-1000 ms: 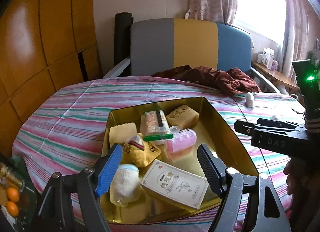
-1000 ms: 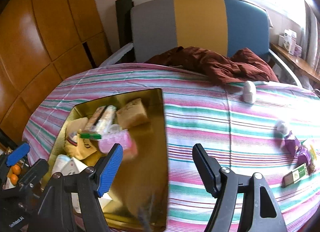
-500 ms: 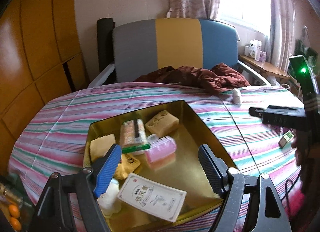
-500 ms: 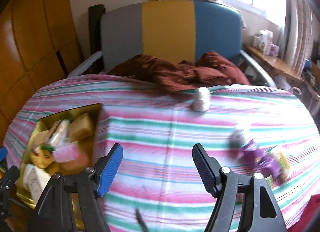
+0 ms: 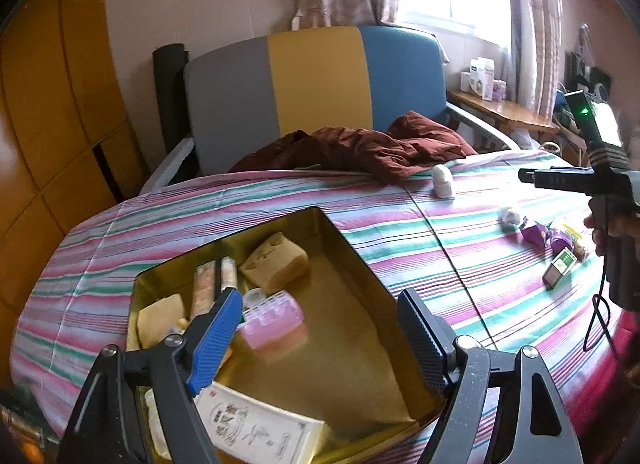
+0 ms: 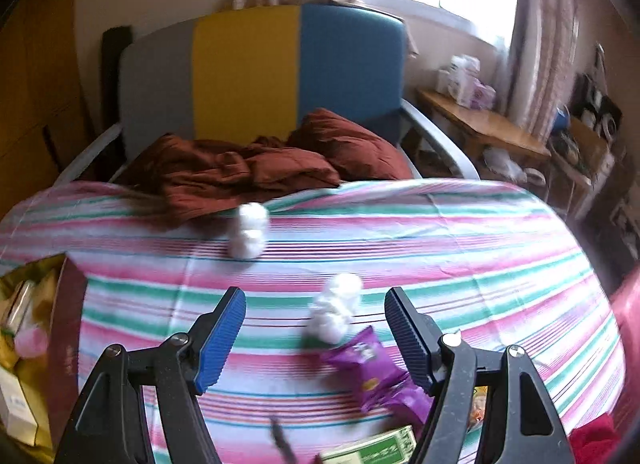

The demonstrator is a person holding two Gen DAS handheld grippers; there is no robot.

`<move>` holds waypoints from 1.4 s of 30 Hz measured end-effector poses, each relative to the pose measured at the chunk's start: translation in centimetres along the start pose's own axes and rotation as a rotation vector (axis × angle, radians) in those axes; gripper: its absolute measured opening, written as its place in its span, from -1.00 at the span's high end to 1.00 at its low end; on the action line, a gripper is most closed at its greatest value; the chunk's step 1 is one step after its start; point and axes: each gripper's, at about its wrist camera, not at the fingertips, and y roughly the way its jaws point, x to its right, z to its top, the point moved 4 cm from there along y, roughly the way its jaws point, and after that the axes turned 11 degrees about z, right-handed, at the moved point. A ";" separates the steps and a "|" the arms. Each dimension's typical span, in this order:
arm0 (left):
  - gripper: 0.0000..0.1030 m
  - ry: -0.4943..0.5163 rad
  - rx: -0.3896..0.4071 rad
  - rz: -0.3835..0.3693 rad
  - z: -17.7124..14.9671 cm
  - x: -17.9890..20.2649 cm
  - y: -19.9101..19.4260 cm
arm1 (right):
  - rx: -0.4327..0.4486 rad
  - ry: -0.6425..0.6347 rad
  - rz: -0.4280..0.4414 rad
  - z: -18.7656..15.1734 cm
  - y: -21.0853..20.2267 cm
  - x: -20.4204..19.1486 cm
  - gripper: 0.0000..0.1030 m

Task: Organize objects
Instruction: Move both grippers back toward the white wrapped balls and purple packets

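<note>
A gold tin (image 5: pixel 360 264) on the striped cloth holds a tan cake (image 5: pixel 276 260), a pink case (image 5: pixel 274 318), a long wrapped bar (image 5: pixel 208 284) and a white printed box (image 5: pixel 256 432). My left gripper (image 5: pixel 320 336) hangs open over the tin with nothing between its fingers. My right gripper (image 6: pixel 316 340) is open above a white wrapped lump (image 6: pixel 334 312), purple packets (image 6: pixel 372 372) and a green-and-white box (image 6: pixel 372 448). A second white lump (image 6: pixel 248 230) lies farther back. In the left wrist view the right gripper (image 5: pixel 532 176) shows at the right edge.
A dark red garment (image 6: pixel 256 168) lies over the table's far edge, in front of a grey, yellow and blue chair (image 6: pixel 260 68). A wooden side table (image 6: pixel 484 124) with small boxes stands at the right. Wood panelling (image 5: pixel 52 104) is on the left.
My right gripper has swung right, from over the tin to over the white lumps and purple packets. The left gripper has shifted right and back a little over the tin. Both stayed open.
</note>
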 end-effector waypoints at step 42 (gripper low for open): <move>-0.55 0.111 -0.177 -0.191 11.4 19.4 16.2 | -0.010 0.392 0.098 -0.8 -0.2 7.3 -0.42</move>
